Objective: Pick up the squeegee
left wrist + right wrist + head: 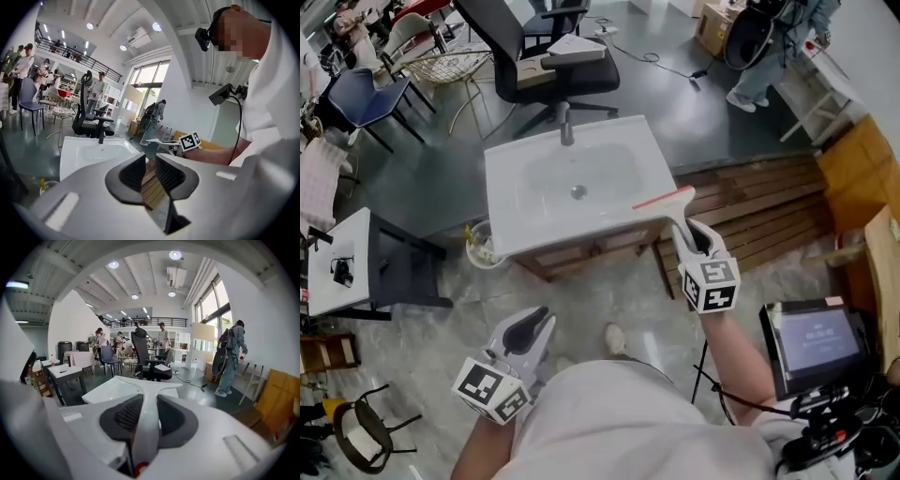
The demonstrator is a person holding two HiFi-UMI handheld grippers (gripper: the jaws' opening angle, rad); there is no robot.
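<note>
The squeegee (667, 200) has a white handle and a red-edged blade. It hangs in the air over the front right corner of the white sink basin (502, 180). My right gripper (694, 241) is shut on the handle from below. In the right gripper view the white handle (147, 401) runs up between the pads and widens into the head. My left gripper (532, 330) hovers low at the left, in front of the sink, apart from everything. In its own view the left gripper (150, 171) stands open by a narrow gap, nothing inside, and the squeegee (157, 140) shows beyond it.
The sink rests on a wooden stand, with a faucet (566, 127) at its back. A black office chair (553, 58) stands behind it. A wooden pallet (759, 202) lies to the right and a small white table (342, 267) to the left. A screen on a stand (812, 341) is near my right arm.
</note>
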